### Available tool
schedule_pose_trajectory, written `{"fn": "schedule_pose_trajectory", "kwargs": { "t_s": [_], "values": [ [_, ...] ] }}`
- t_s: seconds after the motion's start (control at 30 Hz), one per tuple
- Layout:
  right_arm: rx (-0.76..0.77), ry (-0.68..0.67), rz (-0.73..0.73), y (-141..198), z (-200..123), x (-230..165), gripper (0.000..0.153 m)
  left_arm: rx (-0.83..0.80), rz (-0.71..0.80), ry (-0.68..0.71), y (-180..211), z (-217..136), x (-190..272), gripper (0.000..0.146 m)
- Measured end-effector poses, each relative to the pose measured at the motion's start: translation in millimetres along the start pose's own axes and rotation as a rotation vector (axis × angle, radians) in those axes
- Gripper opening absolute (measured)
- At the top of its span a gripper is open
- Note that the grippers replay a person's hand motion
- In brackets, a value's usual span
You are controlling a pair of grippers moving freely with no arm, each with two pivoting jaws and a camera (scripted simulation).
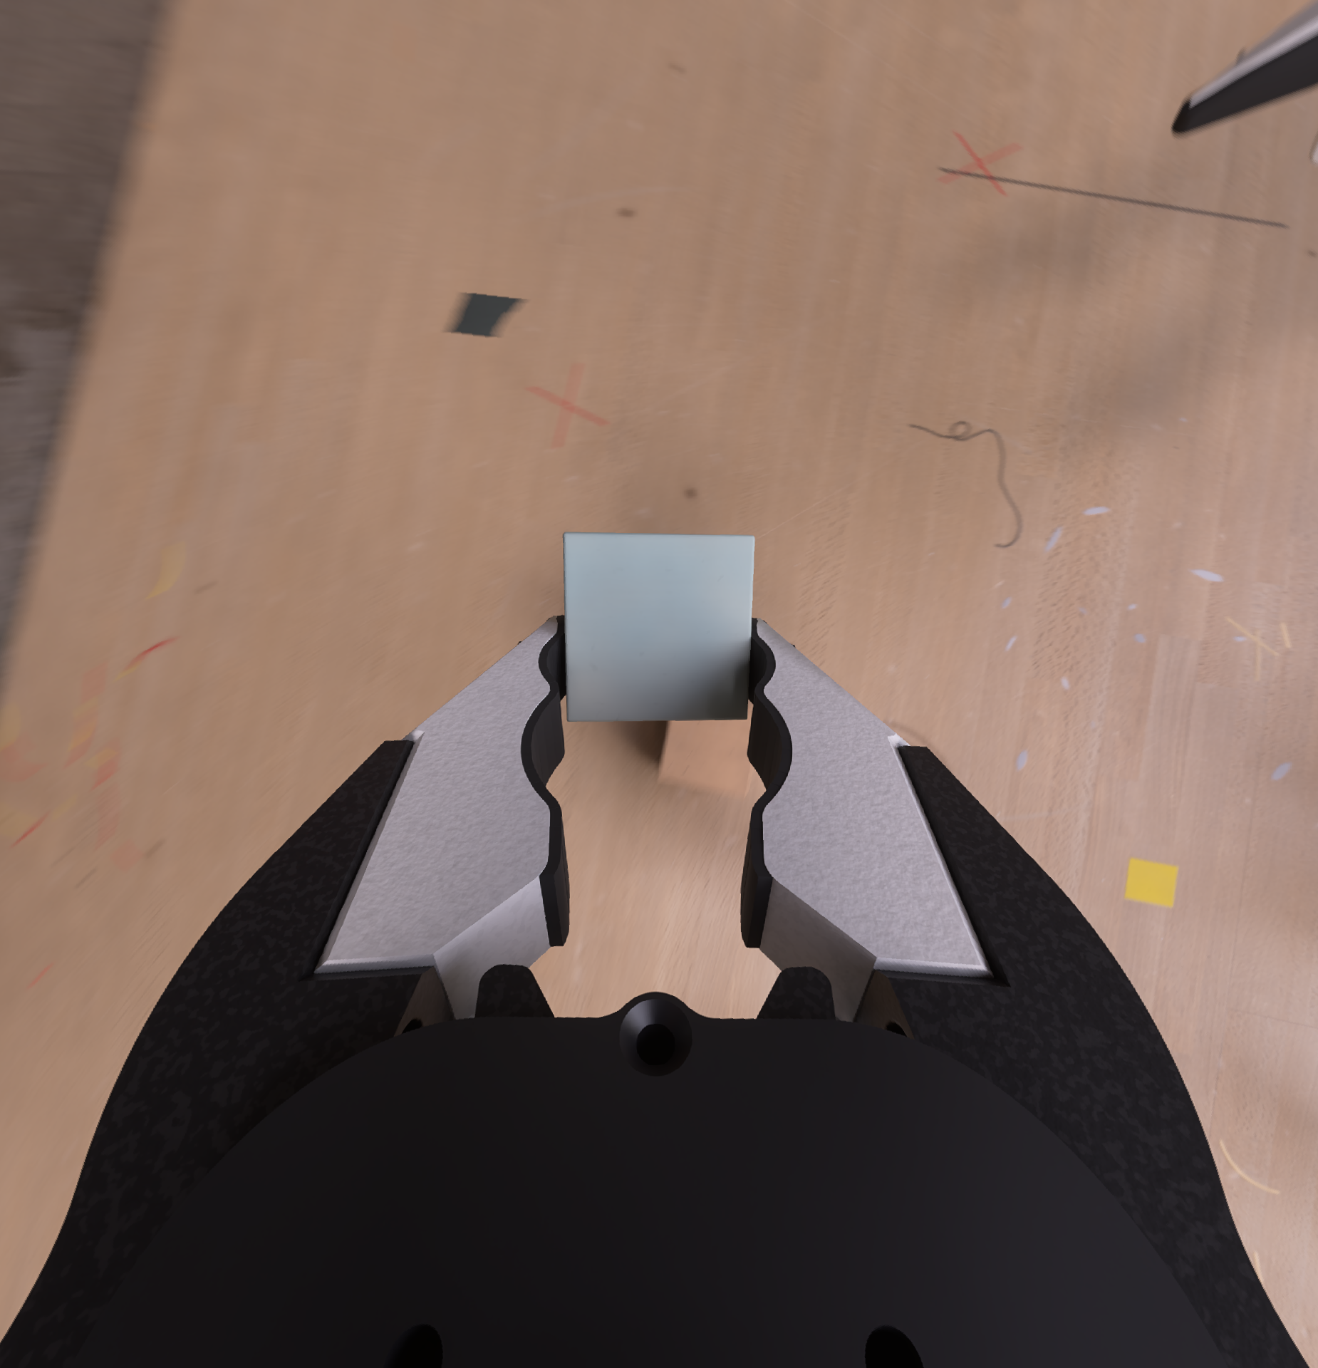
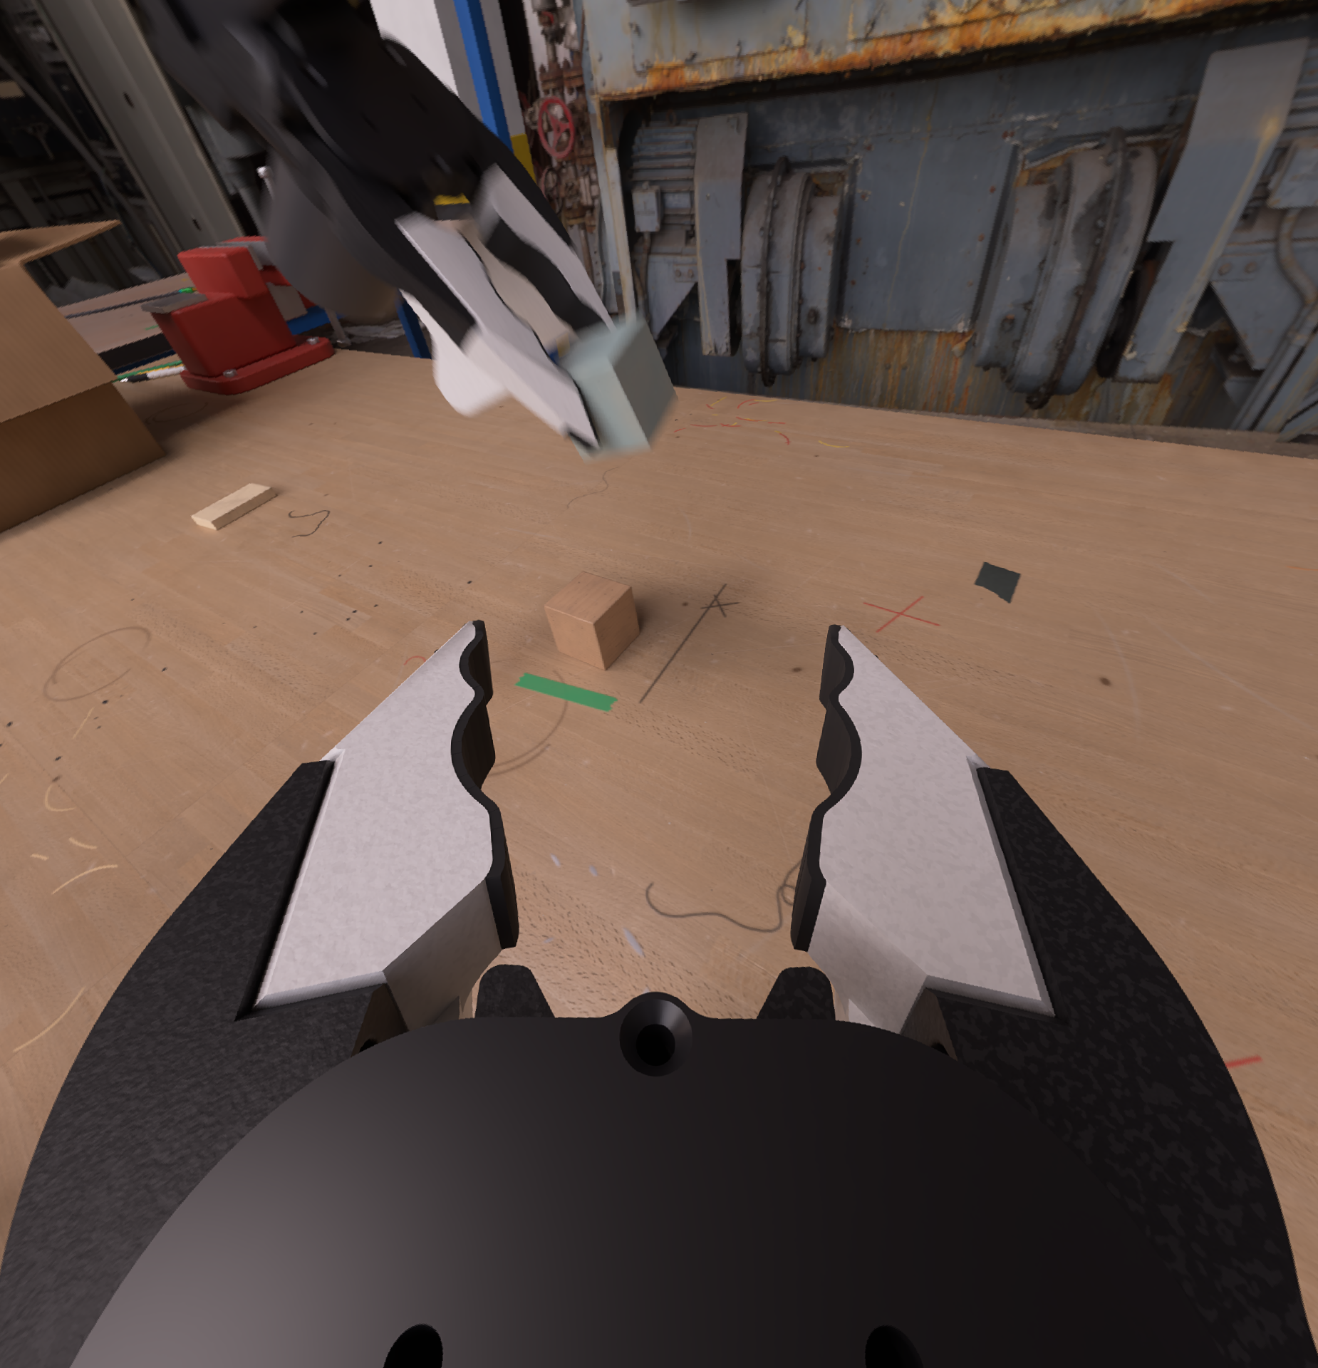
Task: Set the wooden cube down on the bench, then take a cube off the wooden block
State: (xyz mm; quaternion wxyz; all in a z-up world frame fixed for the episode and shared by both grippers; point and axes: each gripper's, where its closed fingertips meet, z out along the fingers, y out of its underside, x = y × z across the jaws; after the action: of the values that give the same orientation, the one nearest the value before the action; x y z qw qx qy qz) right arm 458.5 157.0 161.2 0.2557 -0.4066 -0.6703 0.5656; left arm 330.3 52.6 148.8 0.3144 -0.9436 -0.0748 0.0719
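Gripping a grey cube [image 1: 657, 625] by its flat side faces, your left gripper [image 1: 657, 666] holds it above mid-bench; right gripper [image 2: 654, 629] gapes wide, empty. Wooden cube [image 2: 592, 618] rests mid-bench [image 2: 1011, 740]: seemingly rigid, light; pinch opposite faces.

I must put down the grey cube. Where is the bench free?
Free: between the wooden cube and the small wooden slat, and right of the dark patch. Crowded: far left, by the cardboard box and red vise.
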Motion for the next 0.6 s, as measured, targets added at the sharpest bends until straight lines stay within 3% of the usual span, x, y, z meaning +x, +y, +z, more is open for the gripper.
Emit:
{"fn": "schedule_pose_trajectory", "kwargs": {
  "t_s": [0.13, 0.23, 0.6],
  "values": [
    [0.011, 0.012, 0.012, -0.5, -5.6, 8.9, 0.09, -0.106, 0.079, 0.146, -0.7, 81.3, 28.1, 0.047],
    [0.007, 0.021, 0.013, 1.2, -7.8, 13.4, 0.09, -0.195, 0.139, 0.167, 7.1, 114.8, 36.8, 0.047],
    [-0.008, 0.007, 0.028, 5.9, -3.3, 16.2, 0.09, -0.276, 0.162, 0.206, 19.5, 142.5, 45.2, 0.047]
  ]
}}
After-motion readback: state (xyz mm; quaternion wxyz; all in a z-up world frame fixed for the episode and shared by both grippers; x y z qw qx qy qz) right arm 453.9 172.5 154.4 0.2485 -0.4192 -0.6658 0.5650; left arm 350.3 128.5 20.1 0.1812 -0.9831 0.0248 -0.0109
